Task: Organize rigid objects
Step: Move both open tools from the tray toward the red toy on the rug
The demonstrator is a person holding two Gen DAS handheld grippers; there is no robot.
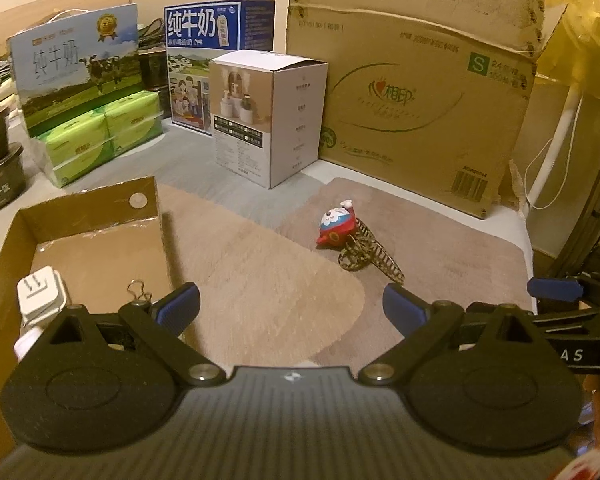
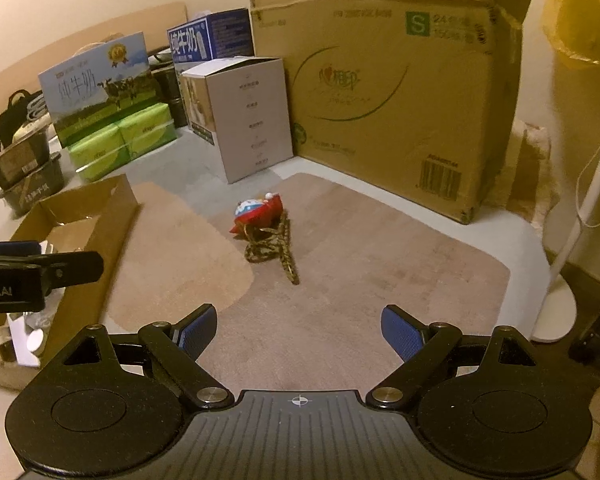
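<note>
Beige mat (image 2: 380,280) over pale bedding, boxes (image 2: 384,92) behind; toy keychain (image 2: 260,216) at centre, tray (image 1: 88,240) left. Left gripper (image 1: 291,308) and right gripper (image 2: 298,332) gape empty.

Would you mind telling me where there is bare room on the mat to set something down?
The mat lies bare between the toy with its braided cord and both sets of open jaws, and again from the toy to the big carton. Crowded: the back left, with milk boxes and tissue packs, and the open tray box, already holding a charger.

Left tool (image 1: 291,310) & right tool (image 2: 299,332) both gaping wide, empty.
</note>
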